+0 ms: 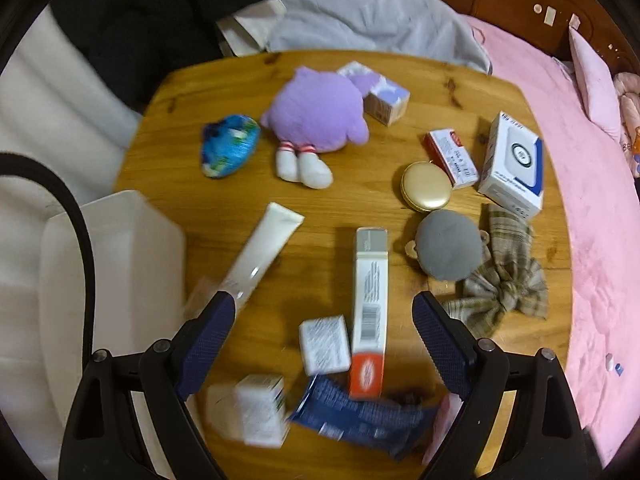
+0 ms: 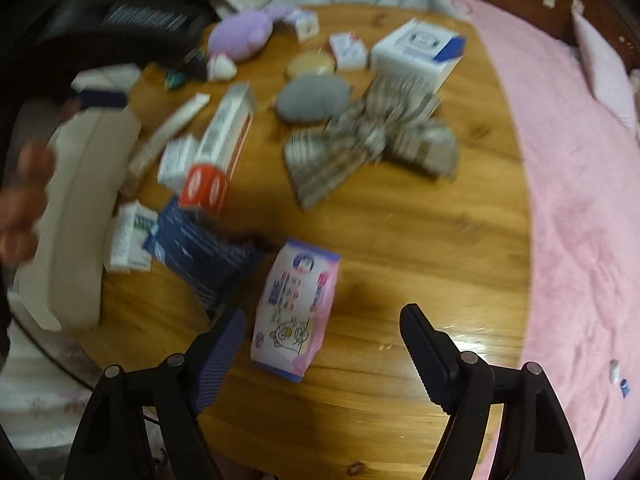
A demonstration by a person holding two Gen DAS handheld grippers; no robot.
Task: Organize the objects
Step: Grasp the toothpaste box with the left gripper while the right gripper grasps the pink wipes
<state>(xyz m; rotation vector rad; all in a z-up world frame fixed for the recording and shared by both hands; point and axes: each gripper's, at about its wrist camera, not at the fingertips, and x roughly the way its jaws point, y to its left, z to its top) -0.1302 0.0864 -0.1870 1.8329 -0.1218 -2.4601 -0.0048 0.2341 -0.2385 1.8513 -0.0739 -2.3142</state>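
My left gripper (image 1: 324, 300) hangs open over the round wooden table (image 1: 320, 208). Below the gap between its fingers lie a long white-and-orange box (image 1: 370, 312), a small white box (image 1: 325, 344) and a dark blue packet (image 1: 360, 416); nothing is gripped. A white tube (image 1: 264, 252) runs towards the left finger. In the right wrist view, my right gripper (image 2: 322, 318) is open above a pink-and-white pack (image 2: 296, 308), which lies between the fingers, nearer the left one and apart from both.
A purple plush (image 1: 316, 116), blue foil bag (image 1: 228, 146), gold compact (image 1: 427, 192), grey round plush (image 1: 448, 246), plaid bow (image 1: 504, 280) and boxes cover the far table. A white bin (image 1: 112, 280) stands at the left edge. Pink bedding (image 2: 580, 200) borders the right side. A blurred hand (image 2: 24, 196) shows left.
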